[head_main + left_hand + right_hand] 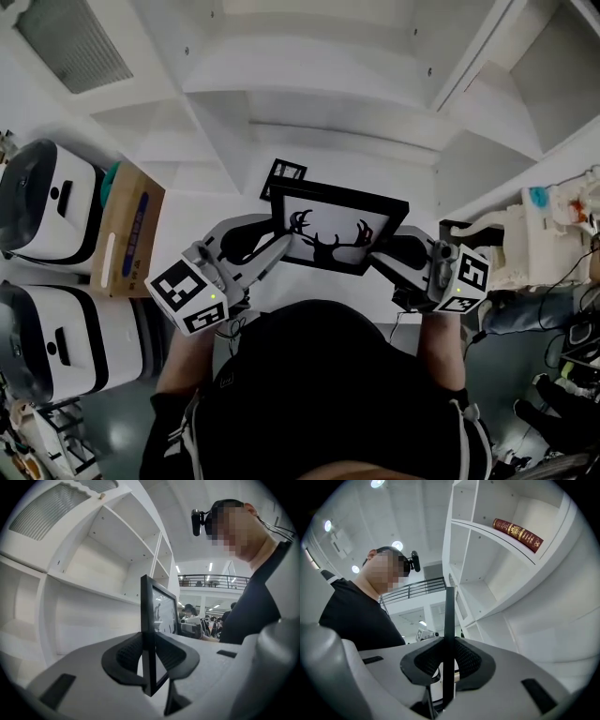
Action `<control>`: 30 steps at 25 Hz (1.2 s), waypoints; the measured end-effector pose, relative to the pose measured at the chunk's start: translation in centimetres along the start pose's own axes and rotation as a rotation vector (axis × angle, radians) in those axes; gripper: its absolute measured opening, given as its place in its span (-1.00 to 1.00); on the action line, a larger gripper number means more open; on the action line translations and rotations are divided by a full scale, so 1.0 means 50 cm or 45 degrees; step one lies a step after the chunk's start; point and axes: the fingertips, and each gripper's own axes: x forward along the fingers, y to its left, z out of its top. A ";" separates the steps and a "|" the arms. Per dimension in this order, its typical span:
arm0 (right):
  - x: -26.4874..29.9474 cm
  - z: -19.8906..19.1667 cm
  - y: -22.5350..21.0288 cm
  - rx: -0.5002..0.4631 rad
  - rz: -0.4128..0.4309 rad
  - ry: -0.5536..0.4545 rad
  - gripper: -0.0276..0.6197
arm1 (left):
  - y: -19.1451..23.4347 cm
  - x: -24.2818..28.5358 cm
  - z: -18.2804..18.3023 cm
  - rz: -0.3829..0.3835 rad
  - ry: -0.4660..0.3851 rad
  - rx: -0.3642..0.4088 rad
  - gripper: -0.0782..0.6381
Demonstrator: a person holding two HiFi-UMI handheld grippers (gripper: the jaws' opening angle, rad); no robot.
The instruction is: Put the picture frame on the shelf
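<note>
A black picture frame (333,230) with a deer-antler silhouette on white is held in the air in front of the white shelf unit (309,103). My left gripper (281,246) is shut on its left edge, and my right gripper (377,253) is shut on its right edge. In the left gripper view the frame (149,634) stands edge-on between the dark pads, its glass facing right. The right gripper view shows the frame (448,644) as a thin black strip pinched between the pads. The shelf compartments (117,550) ahead are bare.
A small marker tag (282,175) lies on the shelf behind the frame. A red book (518,534) lies in an upper compartment. White machines (47,202) and a cardboard box (127,230) stand at left; a cluttered white stand (544,234) is at right.
</note>
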 end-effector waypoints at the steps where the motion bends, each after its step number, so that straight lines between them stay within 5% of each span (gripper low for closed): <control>1: 0.001 0.001 0.003 0.014 -0.016 -0.020 -0.68 | 0.000 -0.003 0.002 -0.016 -0.004 -0.001 -0.55; 9: 0.012 0.029 0.020 0.046 -0.041 -0.150 -0.68 | -0.003 -0.019 0.032 -0.119 -0.046 0.014 -0.55; 30: 0.010 0.059 0.038 0.075 -0.015 -0.207 -0.68 | -0.015 -0.025 0.043 -0.141 -0.108 -0.039 -0.55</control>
